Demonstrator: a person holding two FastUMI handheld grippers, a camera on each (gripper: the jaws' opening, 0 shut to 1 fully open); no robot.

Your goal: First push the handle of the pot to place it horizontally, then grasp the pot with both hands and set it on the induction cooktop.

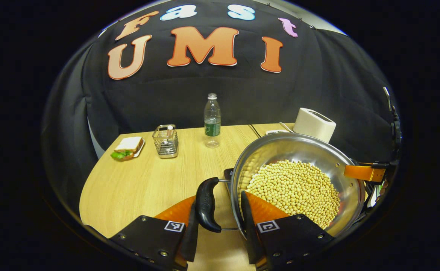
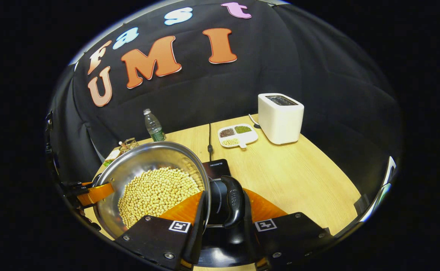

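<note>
Left gripper view: left gripper [image 1: 220, 226] straddles the pot's [image 1: 299, 150] near side handle [image 1: 207, 203], one finger outside it, the other inside the rim. Right gripper [image 2: 222, 222] brackets the opposite handle [image 2: 234, 201] likewise; firm clamping cannot be told. Pot rides above the induction cooktop [image 2: 215, 167]. Uneven lowering would likely spill soybeans [image 1: 295, 188].

On the wooden bench [image 1: 137, 188] stand a clear water bottle [image 1: 212, 120], a wire-mesh holder [image 1: 166, 141] and a sandwich [image 1: 128, 147] on a plate. Farther right sit a white toaster [image 2: 280, 118] and a divided dish [image 2: 237, 136] of beans.
</note>
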